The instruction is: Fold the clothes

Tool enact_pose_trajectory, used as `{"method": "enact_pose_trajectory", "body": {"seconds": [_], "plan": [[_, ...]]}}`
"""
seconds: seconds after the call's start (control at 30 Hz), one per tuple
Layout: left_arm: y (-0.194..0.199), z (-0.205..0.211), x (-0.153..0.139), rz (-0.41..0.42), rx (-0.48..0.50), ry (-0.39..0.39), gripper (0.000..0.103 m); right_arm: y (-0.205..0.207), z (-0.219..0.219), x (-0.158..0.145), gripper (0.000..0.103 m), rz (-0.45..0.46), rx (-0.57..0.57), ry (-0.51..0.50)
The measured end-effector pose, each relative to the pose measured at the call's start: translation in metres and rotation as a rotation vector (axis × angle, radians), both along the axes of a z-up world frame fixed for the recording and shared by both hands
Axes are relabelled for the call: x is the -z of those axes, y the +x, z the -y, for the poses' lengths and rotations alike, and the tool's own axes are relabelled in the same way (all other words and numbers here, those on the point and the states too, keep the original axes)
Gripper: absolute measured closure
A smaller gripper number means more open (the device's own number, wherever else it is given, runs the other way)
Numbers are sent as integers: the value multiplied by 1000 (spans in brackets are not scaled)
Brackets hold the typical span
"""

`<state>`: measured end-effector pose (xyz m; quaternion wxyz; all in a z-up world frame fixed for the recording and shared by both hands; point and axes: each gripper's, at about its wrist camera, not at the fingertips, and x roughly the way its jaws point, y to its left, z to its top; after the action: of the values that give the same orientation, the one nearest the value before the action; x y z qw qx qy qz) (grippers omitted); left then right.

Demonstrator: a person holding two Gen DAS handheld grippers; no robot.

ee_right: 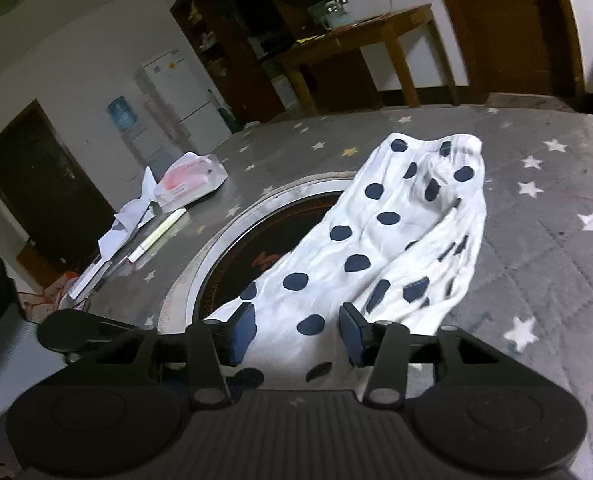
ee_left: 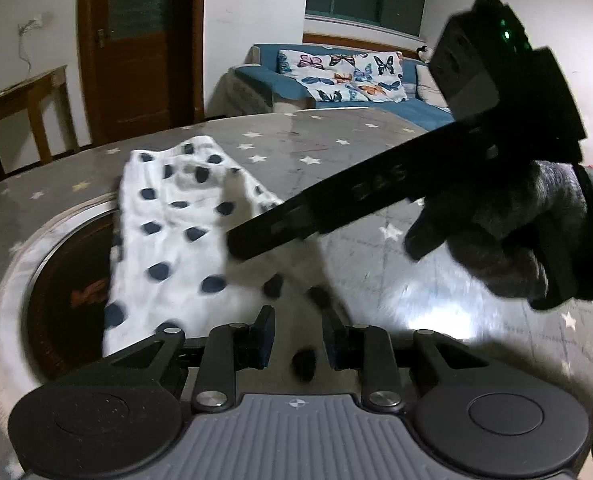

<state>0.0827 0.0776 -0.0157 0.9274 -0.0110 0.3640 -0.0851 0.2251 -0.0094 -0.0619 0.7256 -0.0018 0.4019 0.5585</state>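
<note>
A white garment with dark blue dots (ee_left: 176,232) lies crumpled lengthwise on the grey star-patterned table (ee_left: 336,148), partly over a round dark recess (ee_left: 64,300). My left gripper (ee_left: 298,336) is open low over the garment's near end, which is blurred between its fingers. A gloved hand (ee_left: 496,240) holds the right tool slanting across this view, its tip over the cloth. In the right wrist view, the right gripper (ee_right: 298,334) is open with the garment (ee_right: 396,216) spread under and between its blue pads (ee_right: 244,332). Whether either one touches the cloth is unclear.
On the table (ee_right: 556,240) beyond the round recess (ee_right: 256,248) lie a tissue packet (ee_right: 192,180), crumpled papers (ee_right: 128,220) and a white pen (ee_right: 156,236). A blue sofa (ee_left: 336,80) and a wooden side table (ee_left: 16,96) stand behind.
</note>
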Motion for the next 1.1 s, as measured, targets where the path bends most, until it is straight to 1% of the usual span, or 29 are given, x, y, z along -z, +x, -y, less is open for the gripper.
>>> {"method": "enact_pose_trajectory", "body": {"seconds": [0.17, 0.37, 0.47, 0.67, 0.8, 0.9, 0.97, 1.1], "plan": [[16, -8, 10, -27, -28, -24, 74, 17, 3, 0, 51, -61, 1, 28], [35, -18, 21, -59, -61, -52, 73, 40, 30, 8, 50, -81, 21, 10], [37, -28, 21, -69, -74, -64, 73, 44, 44, 12, 50, -79, -8, 5], [40, -33, 22, -76, -85, -85, 71, 40, 53, 23, 50, -82, -121, 25], [41, -32, 22, -75, -87, -89, 69, 40, 47, 20, 50, -50, -205, 40], [42, -31, 22, -74, -90, -88, 69, 41, 39, 21, 48, -19, -261, 7], [44, -31, 22, -76, -98, -92, 69, 43, 37, 26, 48, -16, -303, -17], [44, -31, 23, -74, -109, -89, 67, 40, 45, 23, 48, -28, -381, -23]]}}
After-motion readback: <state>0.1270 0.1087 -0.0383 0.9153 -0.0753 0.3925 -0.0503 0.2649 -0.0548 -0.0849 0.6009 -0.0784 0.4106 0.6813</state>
